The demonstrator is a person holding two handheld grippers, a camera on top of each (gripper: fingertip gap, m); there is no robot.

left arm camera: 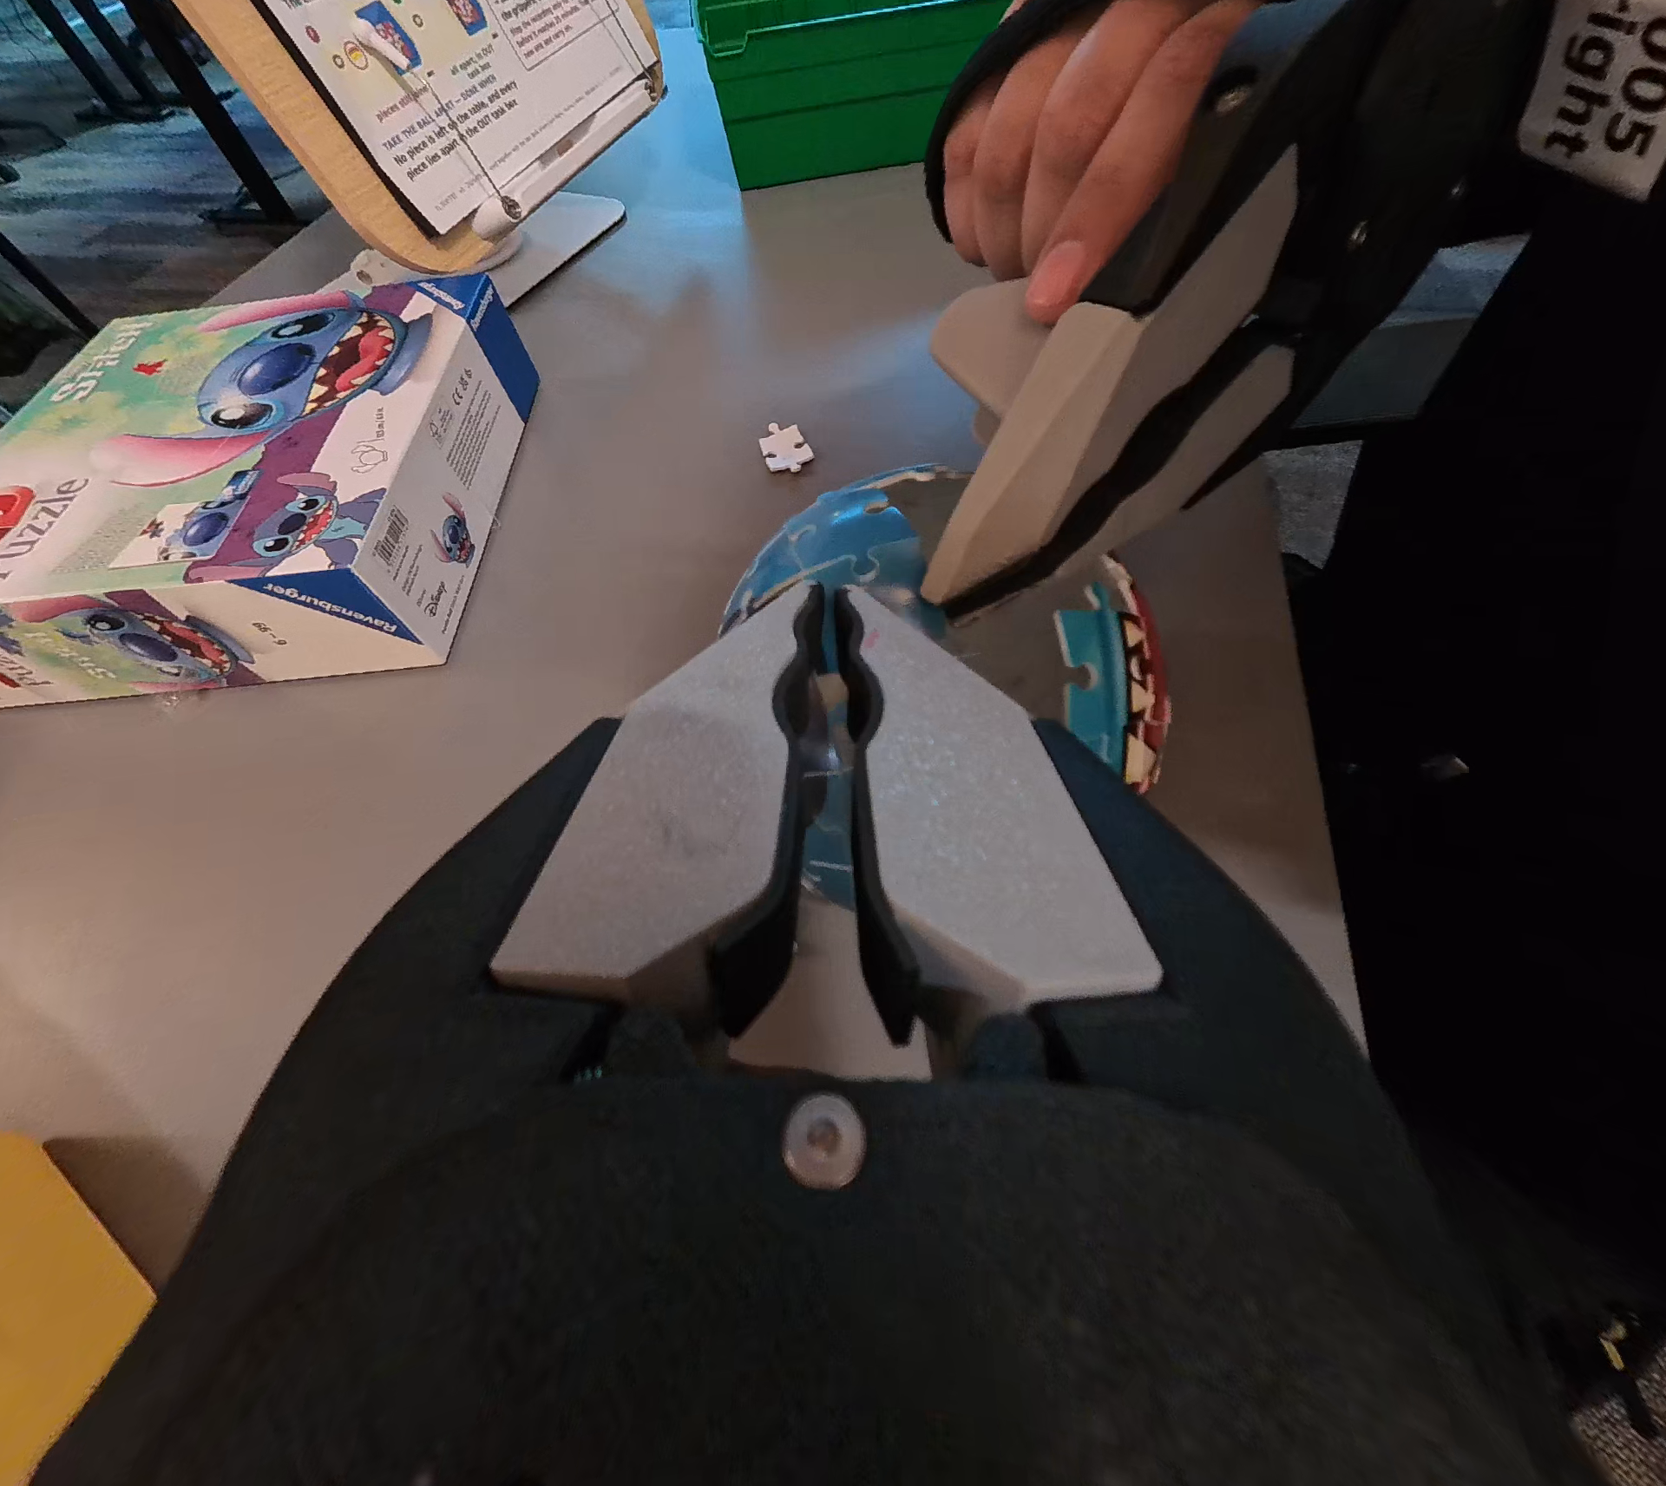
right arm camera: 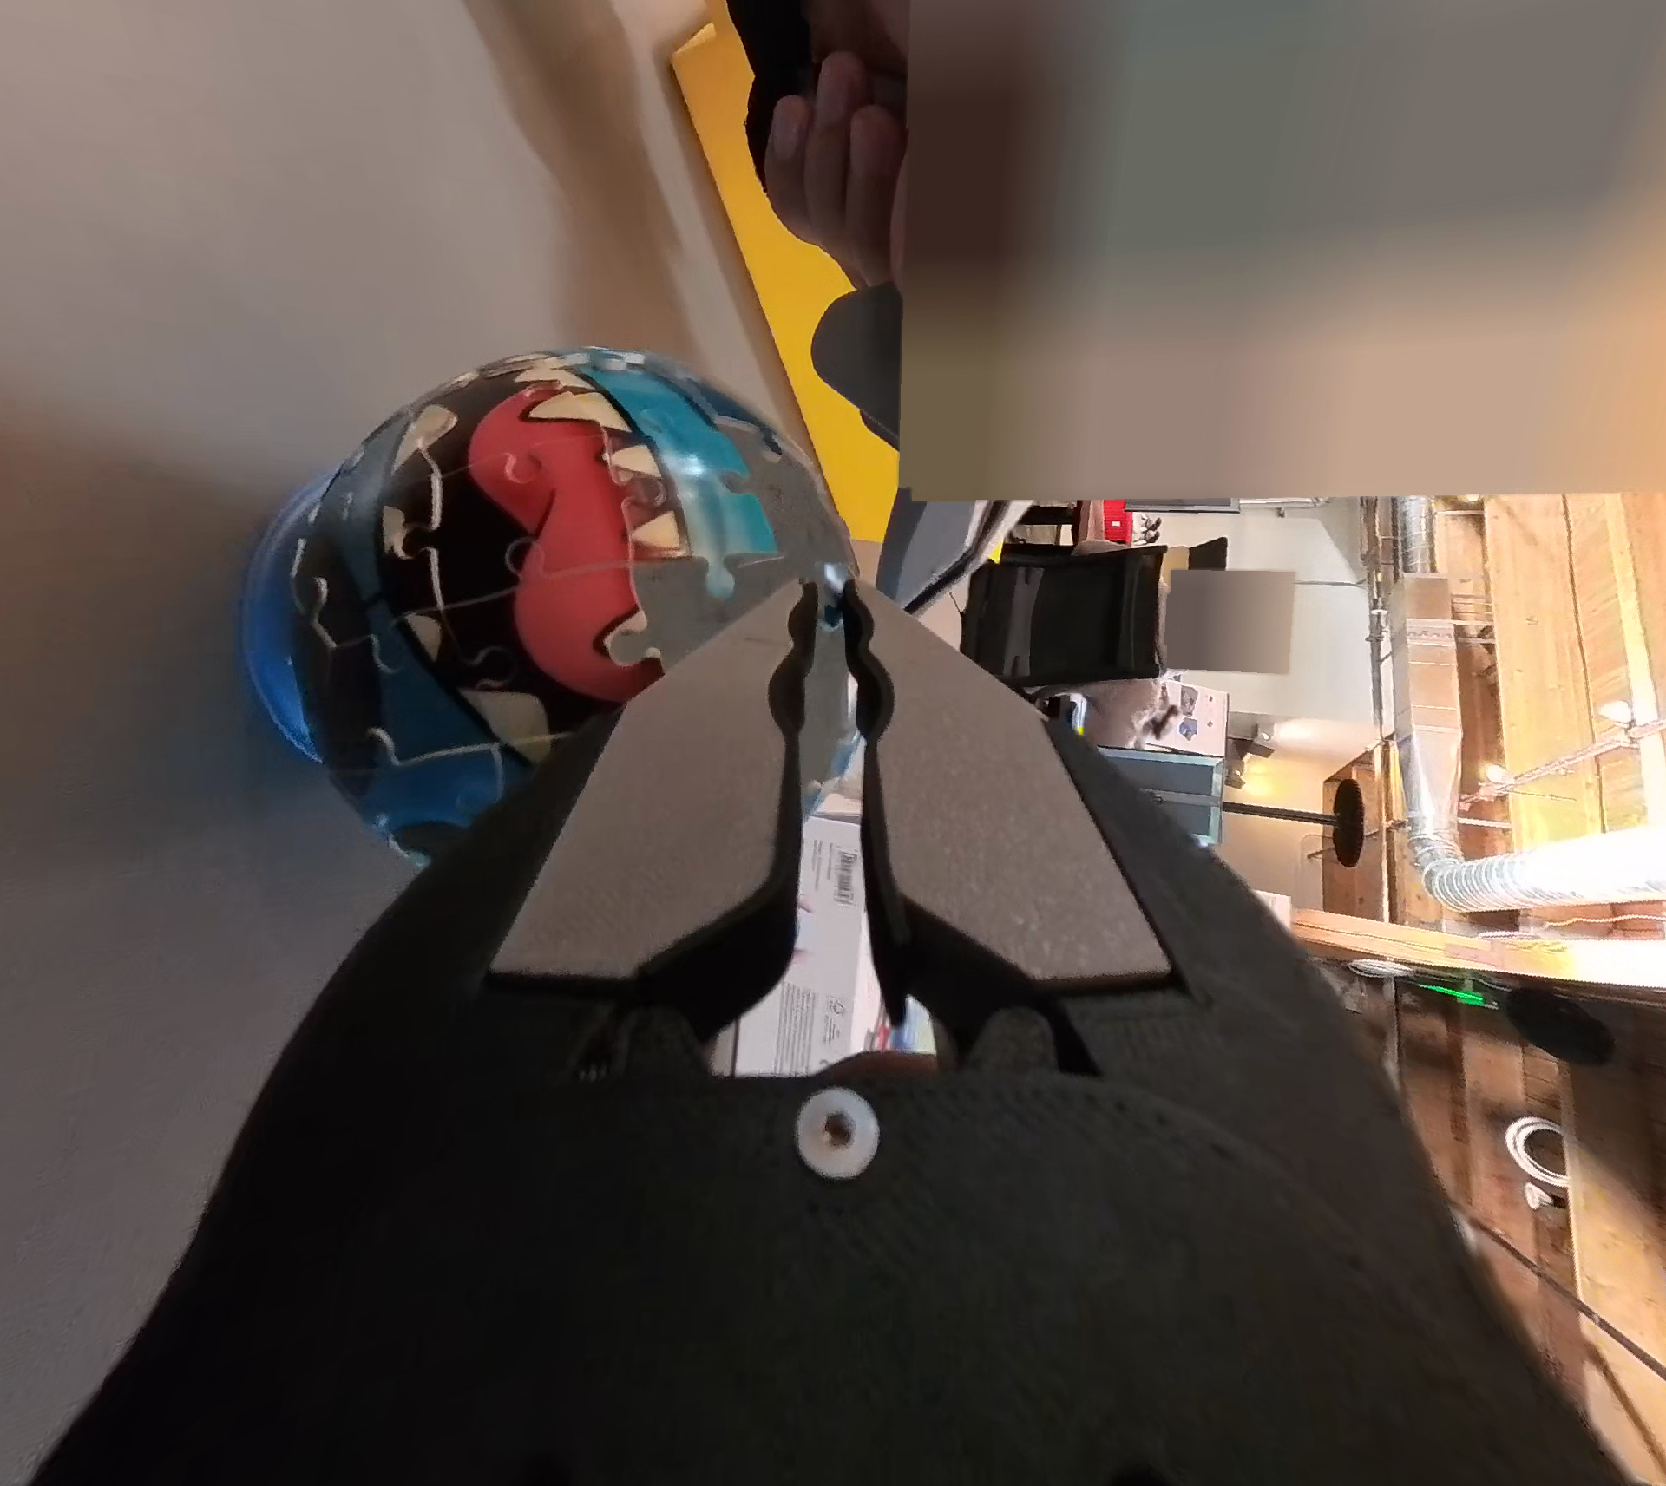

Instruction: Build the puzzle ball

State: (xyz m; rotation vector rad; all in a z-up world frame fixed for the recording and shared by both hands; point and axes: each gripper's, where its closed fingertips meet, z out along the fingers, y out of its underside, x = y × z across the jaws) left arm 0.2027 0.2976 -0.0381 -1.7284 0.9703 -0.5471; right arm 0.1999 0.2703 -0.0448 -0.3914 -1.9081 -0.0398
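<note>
The puzzle ball (left arm camera: 838, 541) (right arm camera: 541, 586) sits on a blue stand (right arm camera: 270, 650) on the grey table (left arm camera: 270, 857). It is partly built, blue with a red mouth and white teeth, and has an opening (left arm camera: 1019, 659) that shows its grey inside. My left gripper (left arm camera: 829, 603) is shut thin on the ball's wall at the near rim. My right gripper (left arm camera: 938, 603) (right arm camera: 829, 591) comes down from the upper right. It is shut on a blue puzzle piece at the rim of the opening; I cannot tell whether that piece is joined. A loose white piece (left arm camera: 786, 447) lies behind the ball.
The puzzle box (left arm camera: 270, 496) lies at the left. An instruction board (left arm camera: 388, 1) on a stand is behind it, and a green bin (left arm camera: 856, 55) is at the back. A yellow tray (left arm camera: 54, 1307) (right arm camera: 766, 253) is at the near left corner. A person's hand (left arm camera: 1064, 154) holds the right gripper. Less than 4 cm separates the two grippers' tips.
</note>
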